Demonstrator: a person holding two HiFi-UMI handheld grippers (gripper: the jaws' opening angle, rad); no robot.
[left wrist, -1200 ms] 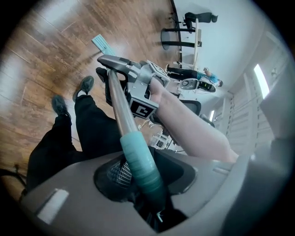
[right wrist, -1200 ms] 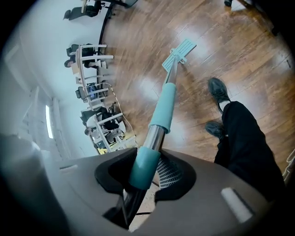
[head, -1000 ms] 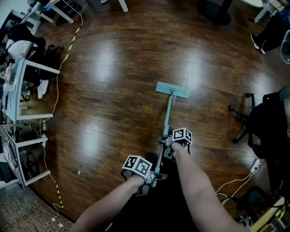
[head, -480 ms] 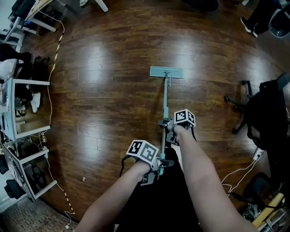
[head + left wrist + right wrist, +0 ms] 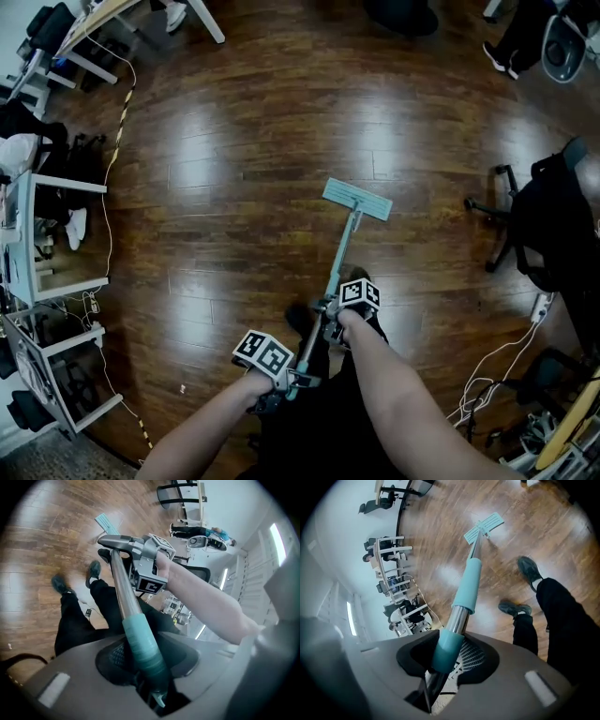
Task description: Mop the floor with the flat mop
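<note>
My left gripper (image 5: 294, 382) pinches the teal end grip of the mop handle (image 5: 339, 258), its jaws having just tightened a little on it. My right gripper (image 5: 328, 321) clamps the same handle further along. The mop head (image 5: 357, 199) lies flat on the wooden floor (image 5: 234, 187), out ahead of me. Black-and-white square codes cover both marker cubes (image 5: 263, 352).

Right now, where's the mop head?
In the head view the flat mop head lies on the wooden floor just right of centre, at the far end of the handle, left of the black office chair.
</note>
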